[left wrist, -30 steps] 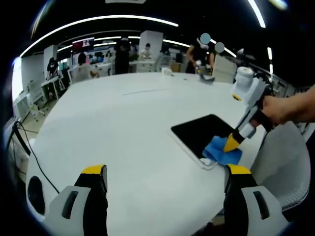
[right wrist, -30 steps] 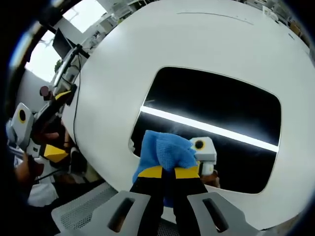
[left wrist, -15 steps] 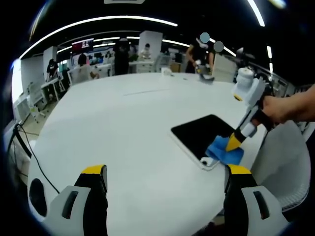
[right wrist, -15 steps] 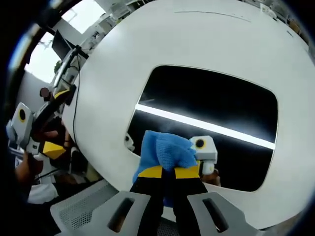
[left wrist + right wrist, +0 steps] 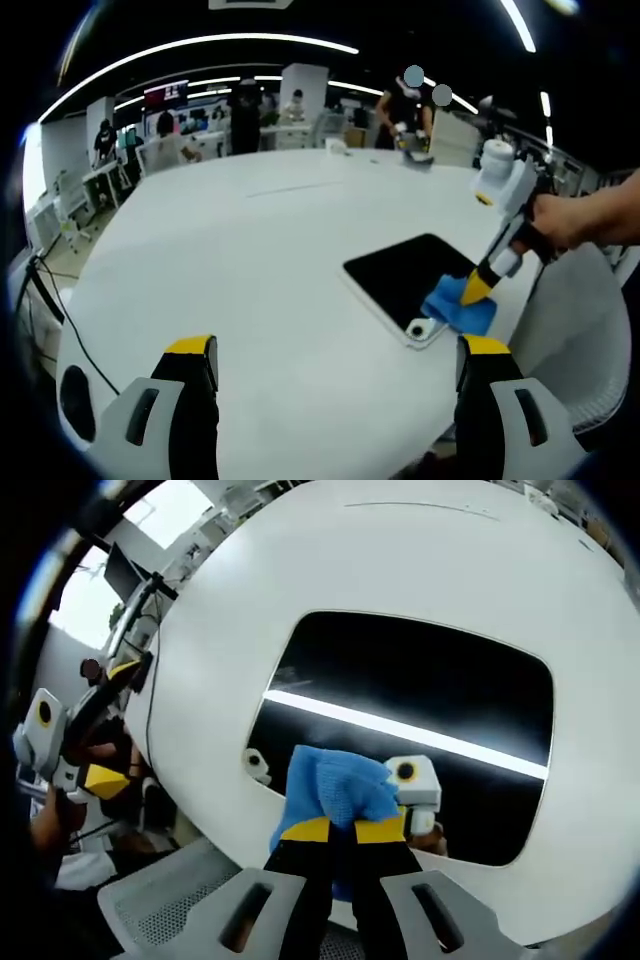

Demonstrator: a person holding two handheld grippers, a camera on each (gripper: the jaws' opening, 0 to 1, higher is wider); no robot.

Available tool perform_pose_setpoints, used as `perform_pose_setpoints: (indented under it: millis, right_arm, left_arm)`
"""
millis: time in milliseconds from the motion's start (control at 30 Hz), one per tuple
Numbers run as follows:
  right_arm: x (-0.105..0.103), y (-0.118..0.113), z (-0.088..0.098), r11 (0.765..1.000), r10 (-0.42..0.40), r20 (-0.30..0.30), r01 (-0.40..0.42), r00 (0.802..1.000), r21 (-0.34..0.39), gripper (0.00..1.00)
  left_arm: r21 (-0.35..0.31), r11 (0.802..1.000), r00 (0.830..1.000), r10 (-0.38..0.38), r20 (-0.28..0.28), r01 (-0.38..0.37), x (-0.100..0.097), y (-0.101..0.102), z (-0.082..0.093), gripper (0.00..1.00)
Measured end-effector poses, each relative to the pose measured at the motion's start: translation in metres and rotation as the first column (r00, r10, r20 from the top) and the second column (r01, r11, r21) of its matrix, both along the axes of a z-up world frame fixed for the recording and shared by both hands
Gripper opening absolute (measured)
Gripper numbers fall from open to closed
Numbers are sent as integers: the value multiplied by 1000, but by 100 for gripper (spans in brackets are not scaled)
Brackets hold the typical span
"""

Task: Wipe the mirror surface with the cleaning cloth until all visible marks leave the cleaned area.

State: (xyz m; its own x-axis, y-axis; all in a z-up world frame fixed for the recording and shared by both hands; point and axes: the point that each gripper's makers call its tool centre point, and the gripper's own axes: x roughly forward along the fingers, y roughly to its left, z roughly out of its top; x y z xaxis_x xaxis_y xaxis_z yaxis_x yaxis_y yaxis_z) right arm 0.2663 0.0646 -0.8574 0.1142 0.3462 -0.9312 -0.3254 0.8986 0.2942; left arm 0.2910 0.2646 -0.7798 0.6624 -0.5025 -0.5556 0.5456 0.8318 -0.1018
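The right gripper has its jaws pinched tight on the blue cleaning cloth, which is pressed on the near edge of the mirror, a dark rounded rectangle lying flat on the white table. In the right gripper view the mirror's long axis runs left to right, and nearly all of its glass lies farther out, beyond the cloth, so the next strokes likely need to go away from the person and sideways along that axis. The left gripper hangs over bare table with its jaws spread wide and nothing between them; from there the mirror lies to the right, well apart, so the right gripper is clearly the nearer one. Compared with a second ago, the cloth sits a little farther right along that near edge, and a small white round piece at the mirror's near left corner now stands uncovered.
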Motion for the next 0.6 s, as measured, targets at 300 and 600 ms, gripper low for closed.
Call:
perform_pose_setpoints:
  millis: [300,600]
  right_arm:
    - [1,-11,-1,1000,-3,-4,3,1000,-9,0]
    - [1,-16,-1,1000,-6,-3,6,1000,-11,0]
  left_arm:
    - [0,1000,1000,3,1,-3,-1,-2,0,100]
    - [-1,1000,1000,0,2,0,-1,-6,0,100]
